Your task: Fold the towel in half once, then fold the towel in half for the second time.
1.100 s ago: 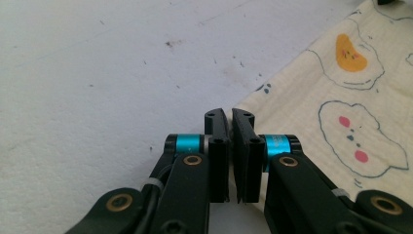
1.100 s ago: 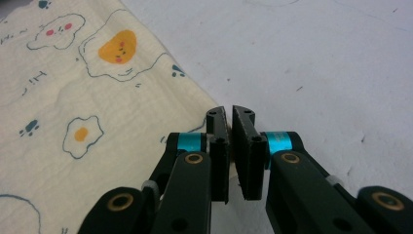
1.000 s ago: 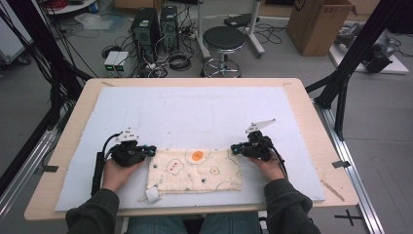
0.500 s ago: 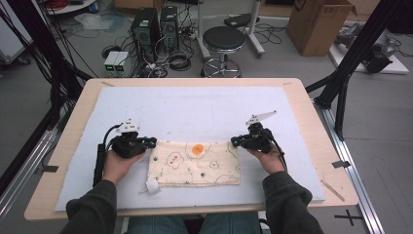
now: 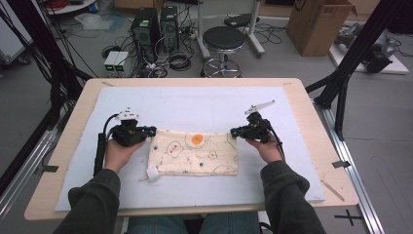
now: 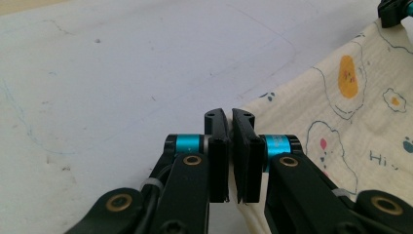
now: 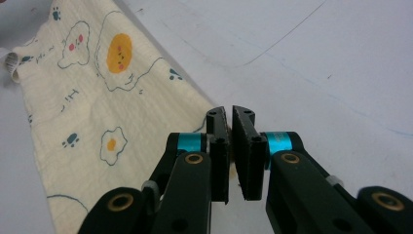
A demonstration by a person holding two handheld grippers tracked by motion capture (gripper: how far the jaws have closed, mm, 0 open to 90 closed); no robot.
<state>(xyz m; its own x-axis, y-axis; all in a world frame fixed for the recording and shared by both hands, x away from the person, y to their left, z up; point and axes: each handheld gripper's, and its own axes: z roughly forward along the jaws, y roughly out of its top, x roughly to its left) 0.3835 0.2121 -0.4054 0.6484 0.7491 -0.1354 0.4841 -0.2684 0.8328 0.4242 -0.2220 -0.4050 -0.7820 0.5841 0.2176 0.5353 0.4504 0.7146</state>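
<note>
two grippers pinched the far corners of a printed cloth (image 5: 194,152) on the white mat (image 5: 195,105).

the left gripper (image 5: 148,130) and right gripper (image 5: 235,131) were each clamped on a corner, the cloth stretched between them near the table's front edge. it looked folded once; the fold seemed unfinished, with release left.

cloth (image 6: 341,126) corner hidden between fingers (image 6: 246,146)
</note>
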